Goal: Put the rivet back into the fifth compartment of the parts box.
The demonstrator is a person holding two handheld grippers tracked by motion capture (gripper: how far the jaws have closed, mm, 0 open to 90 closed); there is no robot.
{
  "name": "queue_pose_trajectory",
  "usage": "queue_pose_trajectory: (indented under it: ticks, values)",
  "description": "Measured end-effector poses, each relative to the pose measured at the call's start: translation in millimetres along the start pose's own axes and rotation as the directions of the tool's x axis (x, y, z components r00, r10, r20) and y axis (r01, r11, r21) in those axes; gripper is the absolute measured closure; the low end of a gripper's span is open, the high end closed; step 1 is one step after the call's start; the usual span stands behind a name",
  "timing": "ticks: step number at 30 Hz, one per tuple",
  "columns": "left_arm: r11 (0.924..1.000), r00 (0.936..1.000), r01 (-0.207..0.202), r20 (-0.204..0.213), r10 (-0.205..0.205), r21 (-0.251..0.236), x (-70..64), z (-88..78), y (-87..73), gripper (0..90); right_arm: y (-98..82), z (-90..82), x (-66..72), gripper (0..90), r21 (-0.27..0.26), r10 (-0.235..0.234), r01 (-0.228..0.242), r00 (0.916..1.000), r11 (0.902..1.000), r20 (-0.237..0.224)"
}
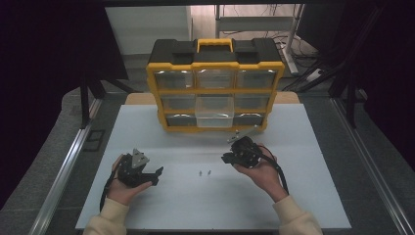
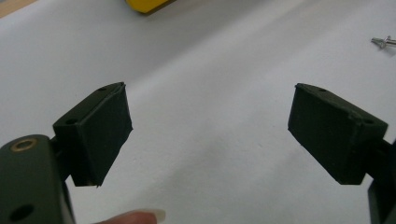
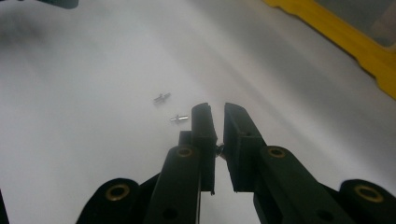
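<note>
Two small metal screws (image 1: 204, 172) lie side by side on the white table, between my grippers; the right gripper view shows them (image 3: 169, 108) just beyond its jaws. My right gripper (image 1: 226, 158) hangs a little above the table, right of the screws. Its jaws (image 3: 217, 116) are nearly together, with a tiny metal screw (image 3: 218, 149) pinched between the pads. My left gripper (image 1: 156, 176) rests low at the left, pointing right. It stands wide open (image 2: 210, 126) over bare table, with one screw (image 2: 384, 42) at the far right.
A yellow and black parts organizer (image 1: 215, 85) with clear drawers stands upright at the back of the white table (image 1: 210, 205). Its lower middle drawer (image 1: 214, 111) is pulled out toward me. Dark floor and metal rails flank the table.
</note>
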State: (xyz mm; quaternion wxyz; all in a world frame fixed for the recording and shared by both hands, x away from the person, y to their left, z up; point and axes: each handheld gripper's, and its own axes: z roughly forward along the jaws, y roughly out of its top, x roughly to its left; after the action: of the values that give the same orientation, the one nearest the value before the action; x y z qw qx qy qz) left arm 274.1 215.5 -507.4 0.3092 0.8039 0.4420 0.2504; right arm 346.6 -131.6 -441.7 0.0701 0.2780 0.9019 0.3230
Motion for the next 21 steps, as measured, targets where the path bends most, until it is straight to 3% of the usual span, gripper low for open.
queue_pose_trajectory:
  ticks: [9,21]
  values:
    - [1.0,1.0,0.003,0.0,-0.003,0.0,0.4,-0.2,0.0,13.8,2.9,-15.9,-4.3,83.1,-0.026,0.015,-0.015,0.9999,0.9995,0.008]
    - [1.0,1.0,0.004,0.005,-0.004,-0.003,-0.4,0.7,0.2,13.8,15.7,-29.9,-5.4,83.1,-0.037,0.002,-0.002,1.0,0.9993,0.006]
